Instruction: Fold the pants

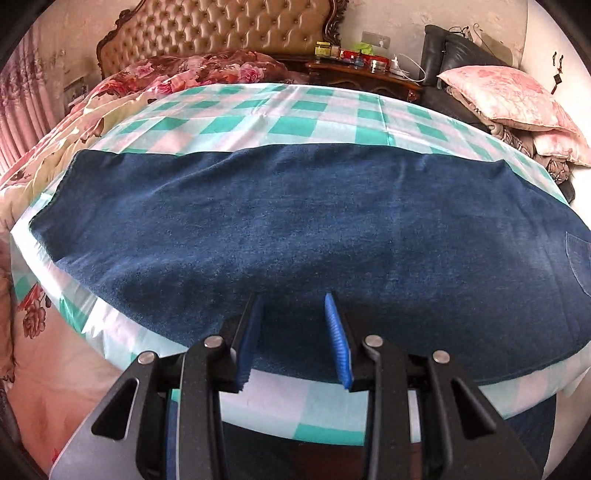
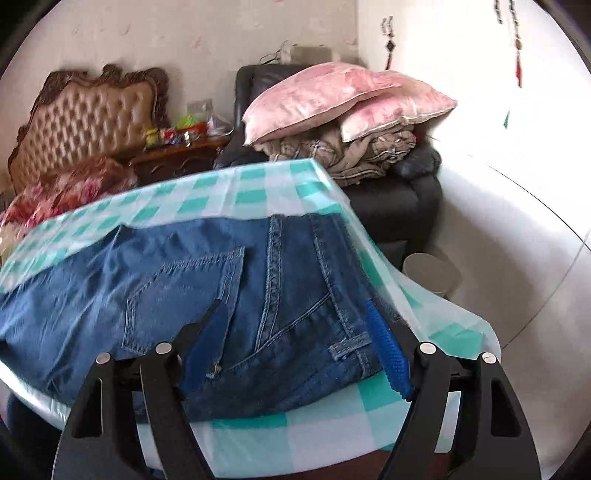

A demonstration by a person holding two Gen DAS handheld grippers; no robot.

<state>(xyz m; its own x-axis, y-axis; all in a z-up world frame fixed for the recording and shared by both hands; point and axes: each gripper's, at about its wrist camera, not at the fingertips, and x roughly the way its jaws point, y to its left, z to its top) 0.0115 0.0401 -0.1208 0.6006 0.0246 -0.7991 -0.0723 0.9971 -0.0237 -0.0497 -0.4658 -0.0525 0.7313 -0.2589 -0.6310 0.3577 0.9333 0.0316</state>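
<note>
Dark blue jeans [image 1: 295, 221] lie flat and lengthwise across a table covered with a green-and-white checked cloth [image 1: 295, 114]. In the left wrist view my left gripper [image 1: 293, 299] hovers over the jeans' near edge around mid-leg. Its blue pads [image 1: 338, 343] stand apart and nothing is pinched between them. In the right wrist view the waist end of the jeans [image 2: 184, 277] shows a back pocket [image 2: 184, 295] and a belt loop [image 2: 349, 345]. My right gripper [image 2: 295, 306] is wide open over that waist end, one finger on either side of the seat seam.
A bed with a tufted headboard [image 1: 229, 33] and floral quilt [image 1: 192, 72] stands behind the table. A cluttered nightstand [image 1: 365, 72] and a black armchair [image 2: 391, 206] piled with pink pillows [image 2: 332, 99] are at the back right. A round bin [image 2: 430, 273] sits on the floor.
</note>
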